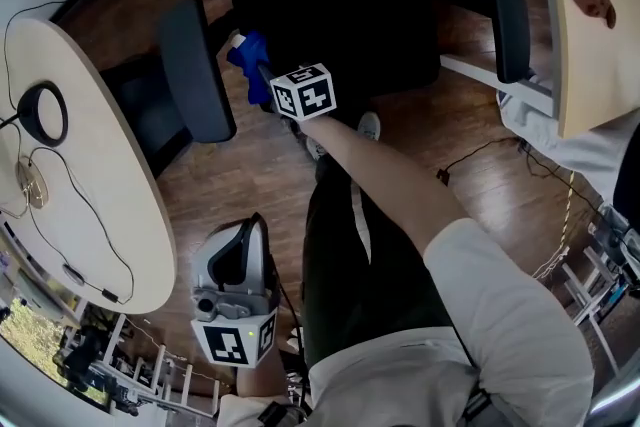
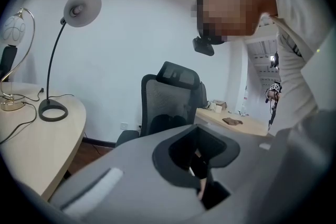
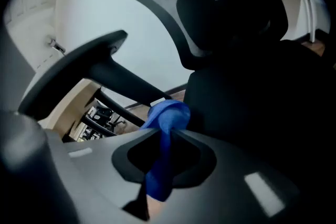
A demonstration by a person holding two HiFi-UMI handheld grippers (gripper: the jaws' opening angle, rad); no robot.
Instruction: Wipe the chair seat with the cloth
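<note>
Right gripper clamping blue cloth, arm stretching forward. Cloth bunching out past jaws, sitting at near-left edge of black chair seat, just beside armrest. Left gripper hanging low by person's body, near desk; jaws resting together, holding nothing.

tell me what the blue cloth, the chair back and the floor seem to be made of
Blue cloth: soft fabric, possibly microfibre, matte; it bunches and folds limply.
Chair back: probably mesh stretched in a dark plastic frame; the grey panel has a fine, slightly see-through look.
Floor: wood or wood-look laminate, with a slight sheen; brown planks with grain and visible seams.
</note>
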